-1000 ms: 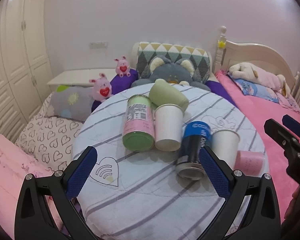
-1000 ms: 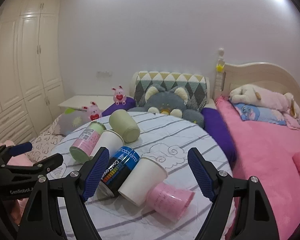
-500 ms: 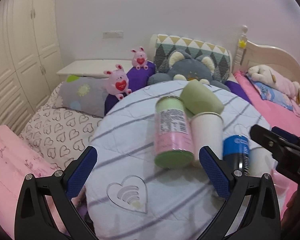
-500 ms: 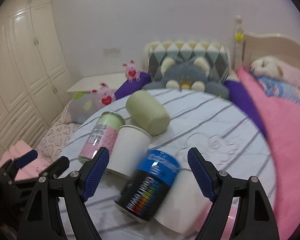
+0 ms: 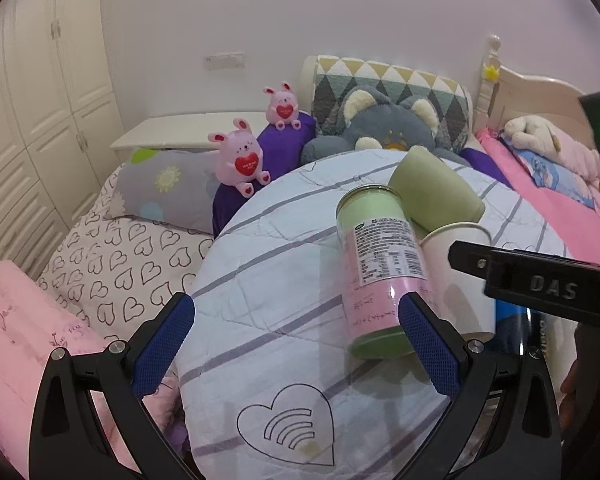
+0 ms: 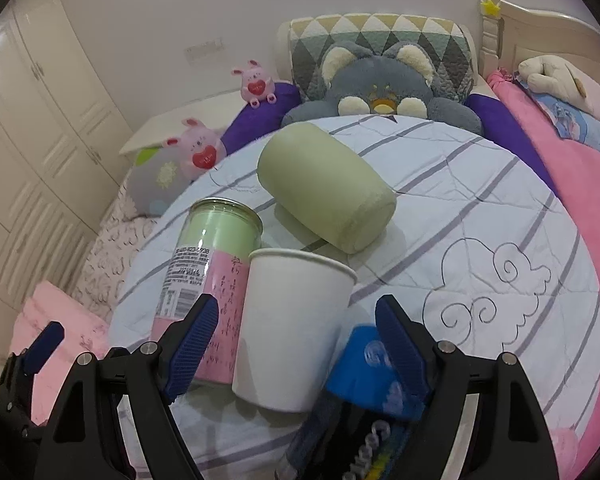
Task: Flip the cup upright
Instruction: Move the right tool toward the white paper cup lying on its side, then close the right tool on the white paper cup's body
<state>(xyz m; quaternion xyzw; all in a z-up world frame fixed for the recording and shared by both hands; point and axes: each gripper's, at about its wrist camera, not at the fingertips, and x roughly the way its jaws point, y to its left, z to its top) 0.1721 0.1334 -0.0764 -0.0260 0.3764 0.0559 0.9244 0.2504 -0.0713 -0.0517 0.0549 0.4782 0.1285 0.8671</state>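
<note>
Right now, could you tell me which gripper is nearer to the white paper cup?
The right. The right gripper is open with the white paper cup lying between its fingers. The left gripper is open too, off to the cup's left, beyond the pink-and-green can.

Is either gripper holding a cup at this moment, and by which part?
Nothing is held. The right gripper is open around the lying white paper cup, not clamped; the left gripper is open and empty.

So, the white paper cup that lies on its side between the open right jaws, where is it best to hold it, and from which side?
Grip the white paper cup across its mid-wall, coming from its base end near the right gripper. It lies with its rim pointing away, and the pink-and-green can presses on its left, so the open jaws should probably straddle it slightly from above.
</note>
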